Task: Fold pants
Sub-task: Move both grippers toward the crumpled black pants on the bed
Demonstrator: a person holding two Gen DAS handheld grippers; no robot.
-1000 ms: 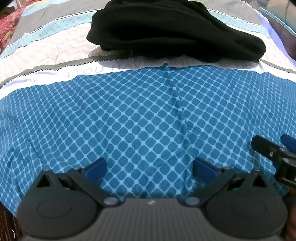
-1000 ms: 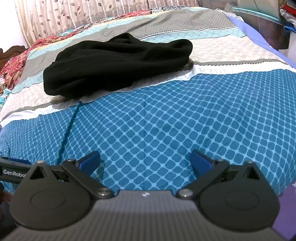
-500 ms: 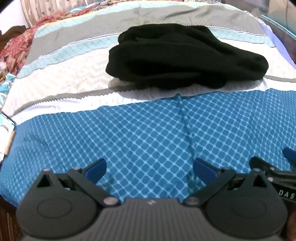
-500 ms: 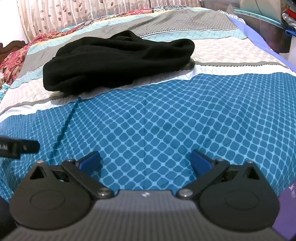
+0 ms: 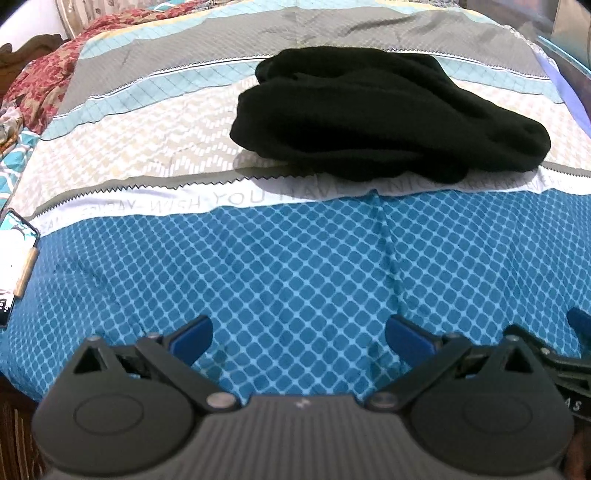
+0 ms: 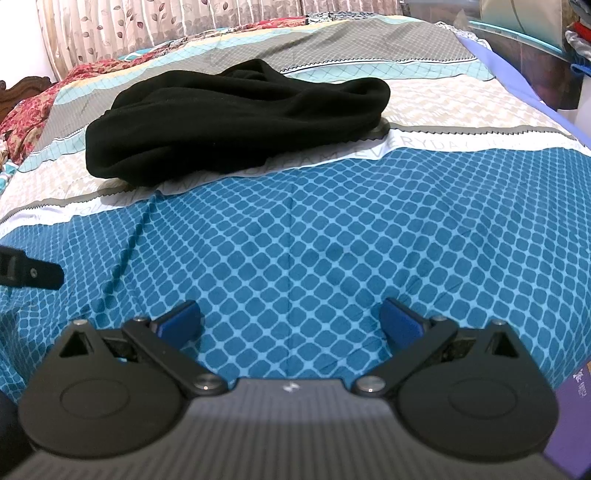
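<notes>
Pulled back from crumpled black fleece pants (image 5: 384, 118) mid-bed; left gripper (image 5: 297, 336) and right gripper (image 6: 290, 321) spread, empty. Reach in level, pinch the near hem.

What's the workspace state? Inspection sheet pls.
Surface: bed, patterned striped bedspread, blue diamond band nearest.
Job's things: black pants bunched in a heap mid-bed, unfolded.
Clutter: phone at the bed's left edge; purple box at lower right.
Grippers: left gripper and right gripper open, empty, over the blue band, short of the pants.
Cables: nothing seen.
Surroundings: curtain, red floral cloth at the far left.
</notes>
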